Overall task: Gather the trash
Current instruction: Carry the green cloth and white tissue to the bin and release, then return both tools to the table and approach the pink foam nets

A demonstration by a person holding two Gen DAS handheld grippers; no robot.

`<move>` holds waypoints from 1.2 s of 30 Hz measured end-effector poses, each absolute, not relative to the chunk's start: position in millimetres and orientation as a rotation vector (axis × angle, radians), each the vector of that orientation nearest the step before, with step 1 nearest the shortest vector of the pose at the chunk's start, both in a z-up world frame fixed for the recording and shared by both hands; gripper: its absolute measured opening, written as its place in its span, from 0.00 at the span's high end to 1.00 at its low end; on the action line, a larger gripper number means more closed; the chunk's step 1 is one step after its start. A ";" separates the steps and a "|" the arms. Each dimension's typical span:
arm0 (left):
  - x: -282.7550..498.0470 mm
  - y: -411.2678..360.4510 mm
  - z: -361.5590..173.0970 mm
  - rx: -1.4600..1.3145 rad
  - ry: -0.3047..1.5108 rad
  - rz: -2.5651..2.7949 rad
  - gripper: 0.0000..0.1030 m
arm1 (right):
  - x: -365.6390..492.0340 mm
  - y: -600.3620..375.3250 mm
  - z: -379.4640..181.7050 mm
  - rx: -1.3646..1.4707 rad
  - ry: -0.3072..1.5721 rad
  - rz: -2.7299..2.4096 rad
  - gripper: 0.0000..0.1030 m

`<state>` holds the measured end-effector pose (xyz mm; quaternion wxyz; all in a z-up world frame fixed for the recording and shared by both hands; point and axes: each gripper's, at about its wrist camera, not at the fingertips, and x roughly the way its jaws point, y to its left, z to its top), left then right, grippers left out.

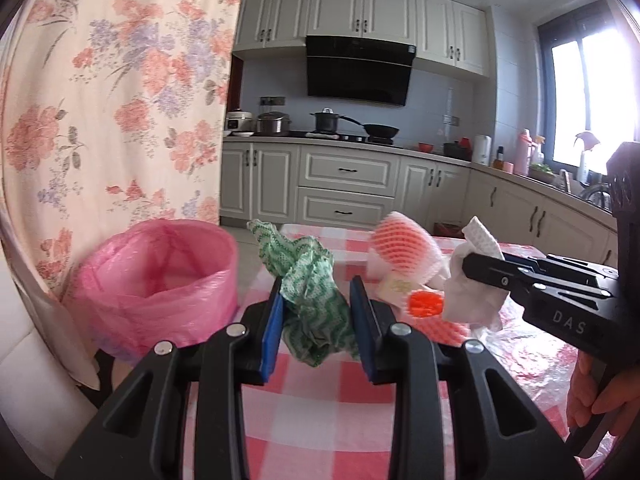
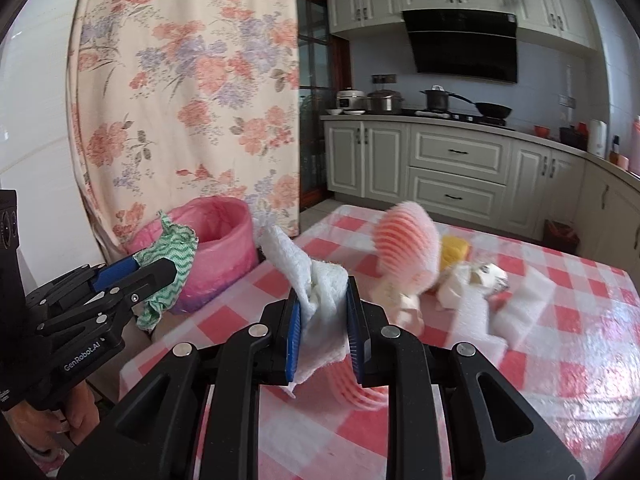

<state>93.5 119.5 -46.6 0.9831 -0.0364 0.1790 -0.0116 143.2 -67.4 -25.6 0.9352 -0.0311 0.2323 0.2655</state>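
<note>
My left gripper (image 1: 317,314) is shut on a crumpled green-and-white cloth (image 1: 310,280) and holds it above the table, to the right of the pink-lined bin (image 1: 160,284). It also shows in the right wrist view (image 2: 160,276), with the cloth (image 2: 170,256) in front of the bin (image 2: 224,248). My right gripper (image 2: 323,322) is shut on a white paper towel (image 2: 316,300), also seen in the left wrist view (image 1: 476,280). More trash lies on the table: pink foam fruit netting (image 2: 404,240), crumpled white paper (image 2: 476,280), a yellow piece (image 2: 454,250).
The table has a red-and-white checked cloth (image 2: 560,320) under clear plastic. A floral curtain (image 2: 188,92) hangs behind the bin. Kitchen cabinets (image 2: 456,168) and a stove with pots (image 2: 440,100) stand at the back.
</note>
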 end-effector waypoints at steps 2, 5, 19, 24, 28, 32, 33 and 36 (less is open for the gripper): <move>94.4 135.4 -43.6 -0.084 0.359 0.007 0.69 | 151.1 -50.5 -23.8 -0.066 0.479 0.597 0.79; 99.1 161.2 -37.1 -0.089 0.361 0.058 0.68 | 164.7 -24.9 -20.2 -0.069 0.484 0.663 0.79; 165.5 280.0 -26.1 -0.121 0.395 0.258 0.67 | 242.3 97.7 -17.0 -0.118 0.507 0.845 0.78; 193.2 311.1 -36.5 -0.143 0.429 0.287 0.66 | 273.9 133.3 -24.8 -0.114 0.532 0.879 0.78; 207.4 328.9 -45.9 -0.155 0.445 0.305 0.43 | 294.5 151.9 -29.8 -0.094 0.548 0.900 0.74; 207.1 340.3 -50.3 -0.173 0.435 0.343 0.30 | 302.2 159.1 -34.0 -0.076 0.542 0.896 0.35; 205.7 341.3 -50.7 -0.173 0.435 0.350 0.30 | 303.2 157.9 -34.6 -0.066 0.545 0.900 0.35; 195.4 342.0 -51.5 -0.172 0.426 0.371 0.30 | 302.5 153.9 -35.7 -0.074 0.537 0.888 0.35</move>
